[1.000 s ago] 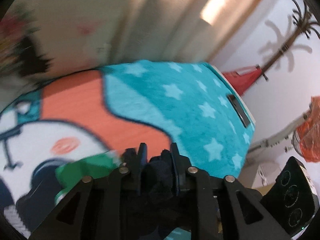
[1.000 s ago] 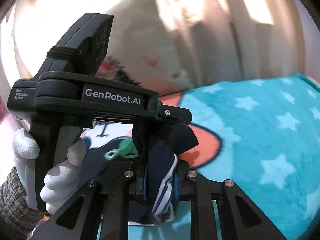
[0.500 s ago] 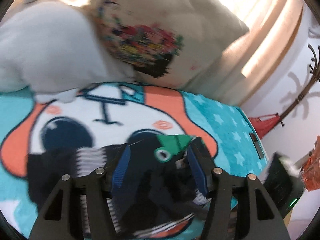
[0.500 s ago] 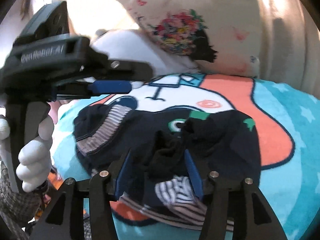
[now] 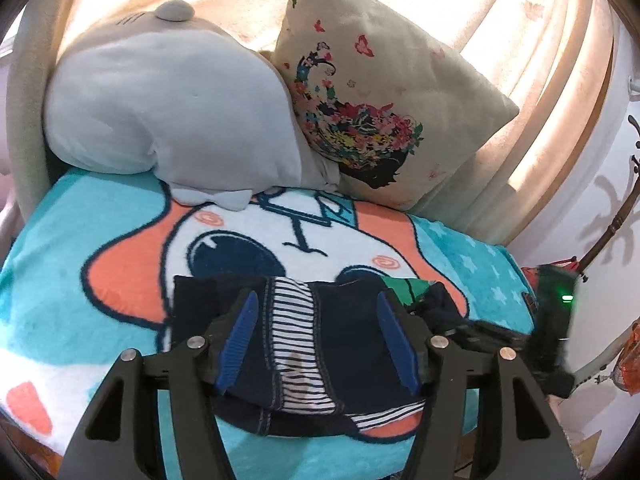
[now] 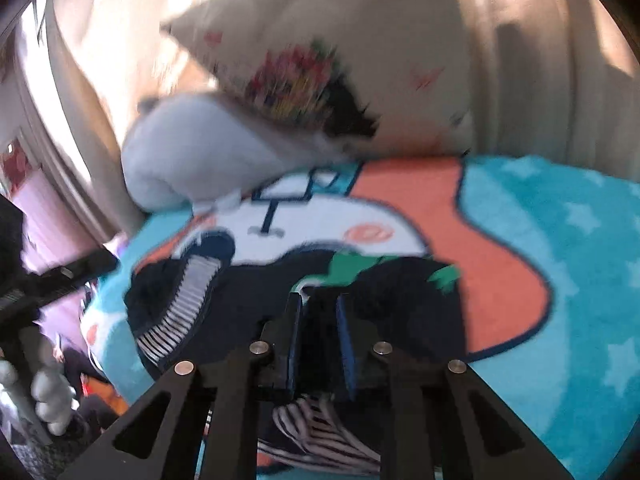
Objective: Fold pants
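On teal cartoon blanket point(image 5: 80, 312): pants point(image 5: 320, 344) now lie bunched, released a second ago. Left gripper point(image 5: 316, 340) spread wide, empty. Right gripper point(image 6: 318, 340) narrowing onto dark fabric; grip uncertain. Folding continues.

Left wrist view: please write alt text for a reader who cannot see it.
The open left gripper hovers over dark navy pants with striped lining, lying crumpled on a teal cartoon blanket. Behind them rest a grey plush toy and a floral cushion.

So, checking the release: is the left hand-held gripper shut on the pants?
No, the left hand-held gripper stands wide open over the pants.
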Available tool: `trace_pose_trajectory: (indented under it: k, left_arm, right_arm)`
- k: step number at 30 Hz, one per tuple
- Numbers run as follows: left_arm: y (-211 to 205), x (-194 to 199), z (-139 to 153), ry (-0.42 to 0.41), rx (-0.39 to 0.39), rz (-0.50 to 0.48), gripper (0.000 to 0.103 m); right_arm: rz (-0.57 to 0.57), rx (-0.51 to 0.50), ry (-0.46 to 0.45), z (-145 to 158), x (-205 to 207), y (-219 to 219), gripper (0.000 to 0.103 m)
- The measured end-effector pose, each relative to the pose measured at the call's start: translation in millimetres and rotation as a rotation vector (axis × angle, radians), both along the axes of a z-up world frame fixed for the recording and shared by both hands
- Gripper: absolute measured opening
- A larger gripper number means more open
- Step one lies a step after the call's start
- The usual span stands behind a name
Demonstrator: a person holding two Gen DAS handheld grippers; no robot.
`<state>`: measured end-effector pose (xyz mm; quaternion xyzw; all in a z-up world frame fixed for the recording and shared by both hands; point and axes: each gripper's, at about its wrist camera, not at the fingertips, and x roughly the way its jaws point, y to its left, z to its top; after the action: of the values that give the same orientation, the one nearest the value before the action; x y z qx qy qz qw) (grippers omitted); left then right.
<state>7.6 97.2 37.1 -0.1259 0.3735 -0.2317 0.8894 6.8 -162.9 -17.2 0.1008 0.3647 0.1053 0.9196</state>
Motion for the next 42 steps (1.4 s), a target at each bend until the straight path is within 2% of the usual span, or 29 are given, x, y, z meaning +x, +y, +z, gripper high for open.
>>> trace_pose_trajectory:
  k: [3,5,7,9,12,16,18,20,21,22,23,24,26,30,33,36,40,42]
  left_arm:
    - [3,-2,-3,0.006,0.005,0.004,0.063]
    - [7,-3,-5,0.005,0.006,0.008,0.064]
    - [9,-2,-6,0.004,0.002,0.012,0.064]
    - [7,0,-8,0.010,-0.006,0.011,0.064]
    - [0,1,-10,0.021,-0.007,-0.007,0.064]
    - [-8,-2,-12,0.027,0.010,-0.026,0.064]
    - [-8,-2,-11,0.027,0.010,-0.025,0.064]
    - [-9,-2,-11,0.025,0.008,-0.022,0.064]
    - [-9,-2,-12,0.026,0.006,-0.022,0.064]
    - [-9,-2,-12,0.026,0.006,-0.025,0.064]
    - [-9,-2,-12,0.028,0.006,-0.029,0.064]
    - [-9,-1,-13,0.029,0.007,-0.031,0.064]
    - [-11,0,-14,0.034,0.006,-0.038,0.064]
    - [-10,1,-16,0.047,-0.005,-0.041,0.064]
    - [-8,2,-17,0.052,-0.012,-0.035,0.064]
    - [-7,1,-17,0.055,-0.015,-0.032,0.064]
    - [-7,0,-16,0.049,-0.013,-0.028,0.064]
    - [-4,0,-14,0.042,-0.018,-0.024,0.064]
  right_arm:
    - [0.054,0.034,0.083,-20,13,15,0.020]
    - [0.055,0.066,0.060,-16,7,11,0.020]
    - [0.025,0.097,0.003,2,-9,-3,0.022]
    - [-0.030,0.070,-0.021,12,-21,-13,0.038]
    - [-0.059,0.019,-0.017,13,-28,-18,0.039]
    - [-0.081,-0.001,0.030,0,-14,-13,0.042]
    - [-0.091,-0.024,0.047,-6,-5,-9,0.052]
    - [-0.094,-0.064,0.076,-15,3,-4,0.052]
    - [-0.089,-0.071,0.087,-19,6,-3,0.049]
    - [-0.092,-0.078,0.097,-22,8,-2,0.041]
    - [-0.103,-0.072,0.093,-22,8,-5,0.022]
    - [-0.109,-0.048,0.090,-20,7,-8,0.017]
    - [-0.120,0.011,0.057,-12,1,-18,0.014]
    - [-0.127,0.069,-0.002,8,-15,-29,0.013]
    - [-0.076,0.114,-0.013,16,-22,-22,0.013]
    - [0.003,0.131,0.050,4,-14,-3,0.013]
    - [0.025,0.072,0.128,-25,3,11,0.020]
    - [0.037,0.071,0.121,-22,1,13,0.030]
